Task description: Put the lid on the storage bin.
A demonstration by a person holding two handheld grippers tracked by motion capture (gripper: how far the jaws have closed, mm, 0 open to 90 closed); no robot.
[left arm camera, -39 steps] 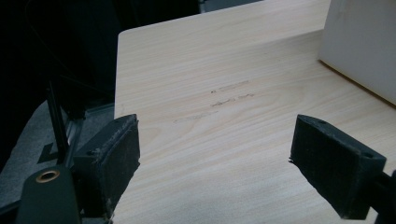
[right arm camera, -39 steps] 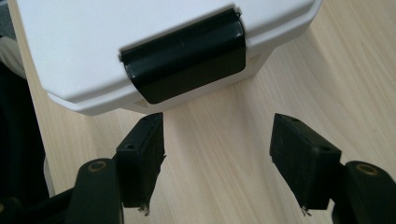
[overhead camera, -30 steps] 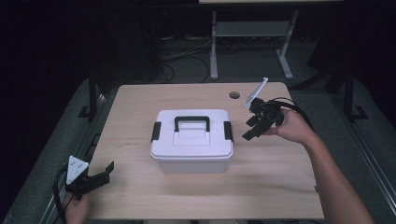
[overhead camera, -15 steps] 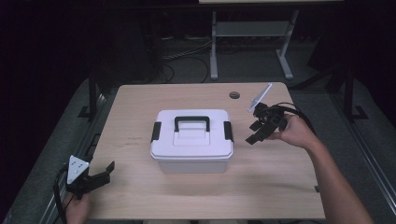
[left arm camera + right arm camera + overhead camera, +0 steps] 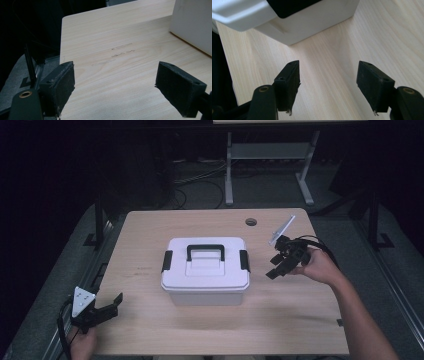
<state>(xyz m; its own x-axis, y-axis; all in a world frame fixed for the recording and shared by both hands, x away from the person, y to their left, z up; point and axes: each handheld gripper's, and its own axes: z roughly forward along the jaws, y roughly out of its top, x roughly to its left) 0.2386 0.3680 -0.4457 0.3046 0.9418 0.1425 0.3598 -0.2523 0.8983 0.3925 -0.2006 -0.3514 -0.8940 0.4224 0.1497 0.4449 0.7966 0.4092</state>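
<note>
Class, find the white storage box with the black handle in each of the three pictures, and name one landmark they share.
High view: white box sits mid-table, between the two tools.
Left gripper view: a white wall of it fills the upper right corner.
Right gripper view: its lower corner and a black side latch cross the top, ahead of the open jaws.
Shared landmark: the pale wood table.

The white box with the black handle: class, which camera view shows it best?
The high view: the white box sits whole there, lid, handle and both side latches visible. The left tongs' view catches just a white corner at its right edge; the right tongs' view shows a lower wall and one black latch.
</note>
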